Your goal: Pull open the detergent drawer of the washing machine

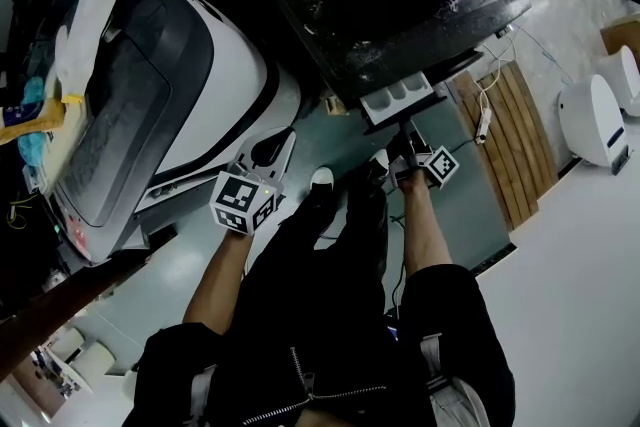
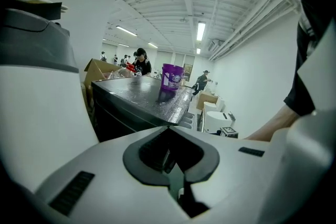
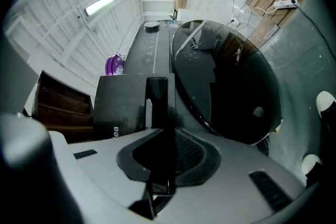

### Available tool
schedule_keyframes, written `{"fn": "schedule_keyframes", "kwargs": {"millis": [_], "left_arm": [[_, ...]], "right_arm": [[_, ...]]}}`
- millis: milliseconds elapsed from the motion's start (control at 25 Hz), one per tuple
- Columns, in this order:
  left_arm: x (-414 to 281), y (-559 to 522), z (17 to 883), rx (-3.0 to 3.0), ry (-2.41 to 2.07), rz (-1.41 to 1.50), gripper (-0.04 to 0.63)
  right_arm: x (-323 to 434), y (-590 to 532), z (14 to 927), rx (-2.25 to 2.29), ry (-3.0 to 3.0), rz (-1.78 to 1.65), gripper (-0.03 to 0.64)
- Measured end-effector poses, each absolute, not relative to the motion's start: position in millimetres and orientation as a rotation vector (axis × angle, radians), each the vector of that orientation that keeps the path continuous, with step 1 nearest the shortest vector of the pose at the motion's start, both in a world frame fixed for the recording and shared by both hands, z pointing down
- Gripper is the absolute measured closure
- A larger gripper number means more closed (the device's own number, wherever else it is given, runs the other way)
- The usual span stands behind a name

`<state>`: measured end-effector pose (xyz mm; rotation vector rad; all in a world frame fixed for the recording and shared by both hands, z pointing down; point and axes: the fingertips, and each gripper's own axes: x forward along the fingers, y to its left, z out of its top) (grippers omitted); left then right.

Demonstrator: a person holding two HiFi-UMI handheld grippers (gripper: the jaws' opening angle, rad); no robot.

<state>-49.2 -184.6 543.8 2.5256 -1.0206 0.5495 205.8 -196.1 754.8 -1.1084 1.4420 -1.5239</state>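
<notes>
Right gripper view: my right gripper (image 3: 160, 129) is clamped on the black front of the washing machine (image 3: 231, 86) drawer (image 3: 156, 94); my left gripper (image 2: 169, 127) is clenched, empty.

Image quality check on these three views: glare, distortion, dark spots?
Head view: glare streaks on the washing machine top. Left gripper view: strong fisheye, black corners, ceiling light blown out. Right gripper view: fisheye too; detergent drawer front nearly black between the jaws.

Left tool (image 2: 169, 136) jaws together – purple tub (image 2: 171, 78) upright on dark washing machine top (image 2: 137, 96).
</notes>
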Motion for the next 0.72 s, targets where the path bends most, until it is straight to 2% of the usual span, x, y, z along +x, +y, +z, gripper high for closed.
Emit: {"fn": "schedule_keyframes", "kwargs": {"millis": [720], "left_arm": [[-13,-180,542,2.59,-0.88,0.561,0.575]], "right_arm": [[234,-135,759,-1.185,1.389,-1.52,0.558]]}}
